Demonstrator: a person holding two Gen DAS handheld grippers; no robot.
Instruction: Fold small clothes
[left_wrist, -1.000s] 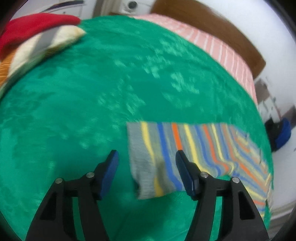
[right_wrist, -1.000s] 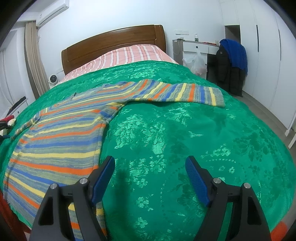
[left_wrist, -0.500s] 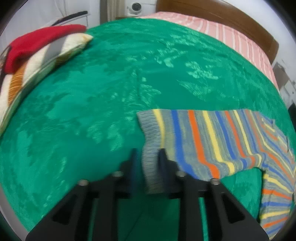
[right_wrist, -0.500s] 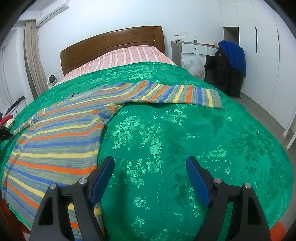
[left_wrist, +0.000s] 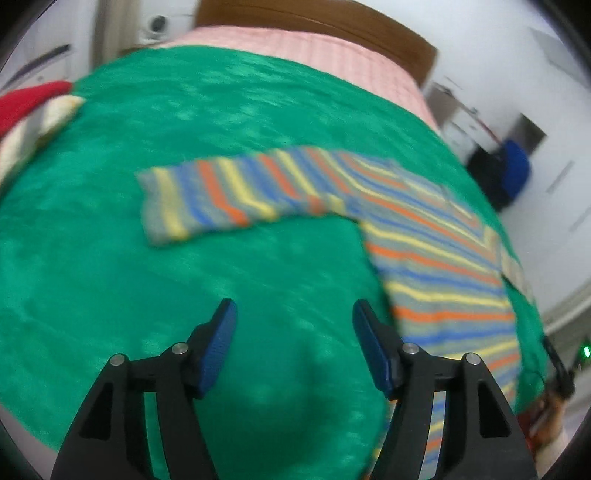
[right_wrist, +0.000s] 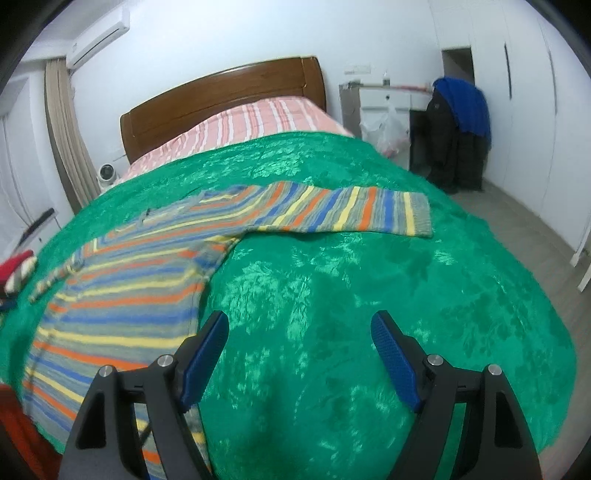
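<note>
My left gripper (left_wrist: 293, 347) hovers over bare green bedspread (left_wrist: 240, 110); its jaws have just been opening and now stand spread with nothing between them. The striped sweater (right_wrist: 125, 288) lies flat on the bedspread, its body toward the near left in the right wrist view. One sleeve (left_wrist: 207, 199) stretches out leftward beyond my left gripper, its cuff apart from the pads; the other sleeve (right_wrist: 343, 214) reaches to the far right. My right gripper (right_wrist: 299, 354) is spread wide and empty, just right of the sweater's side edge. A wooden headboard (right_wrist: 221, 99) stands at the far end.
</note>
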